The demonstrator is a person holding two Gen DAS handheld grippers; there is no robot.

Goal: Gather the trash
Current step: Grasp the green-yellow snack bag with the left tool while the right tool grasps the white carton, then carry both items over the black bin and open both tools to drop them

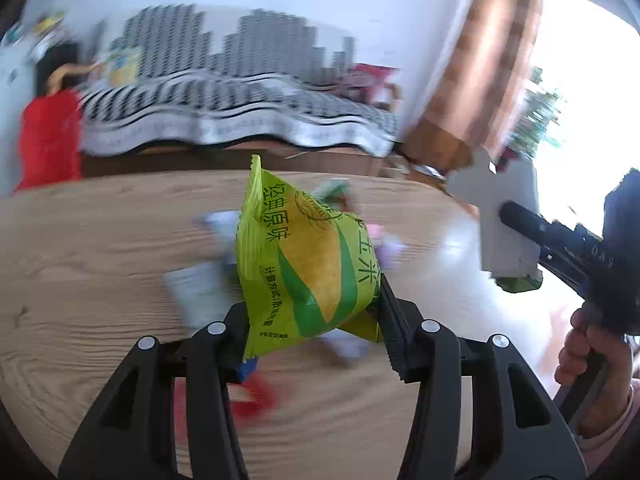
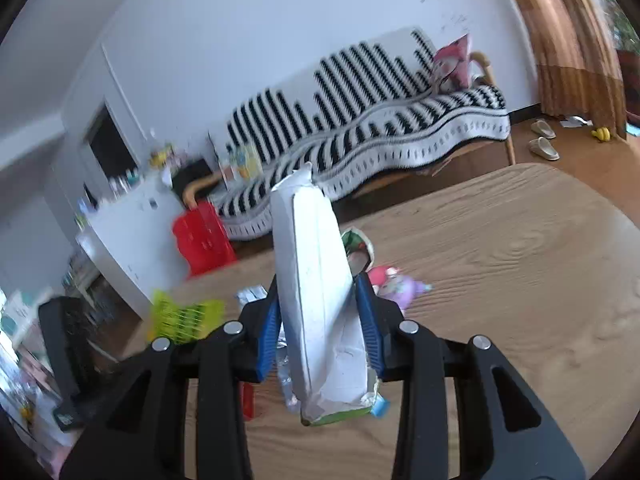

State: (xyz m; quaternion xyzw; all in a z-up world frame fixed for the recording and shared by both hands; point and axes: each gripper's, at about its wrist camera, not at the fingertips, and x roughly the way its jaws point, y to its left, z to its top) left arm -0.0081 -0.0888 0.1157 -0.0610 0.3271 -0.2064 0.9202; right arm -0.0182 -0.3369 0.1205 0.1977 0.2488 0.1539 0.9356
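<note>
Left gripper (image 1: 316,312) grasping a green snack bag (image 1: 308,256), right gripper (image 2: 322,328) grasping a white carton (image 2: 320,292), above the wooden table (image 2: 520,280).

I'm working in someone's living room, a lived-in home. Against the white wall stands a wooden-framed sofa (image 2: 400,128) draped in a black-and-white striped knitted throw (image 1: 240,120), with a pink printed cushion (image 2: 452,60) at one end. Brown curtains (image 2: 576,48) hang beside a bright window, and a pair of beige slippers (image 2: 543,138) sits on the wooden floor near them. A white cabinet (image 2: 132,236) cluttered with small items, a red plastic stool (image 2: 204,240) and a yellow-green plastic basket (image 2: 184,316) stand nearby, and my wood-grain bench (image 2: 520,264) carries scattered snack wrappers
</note>
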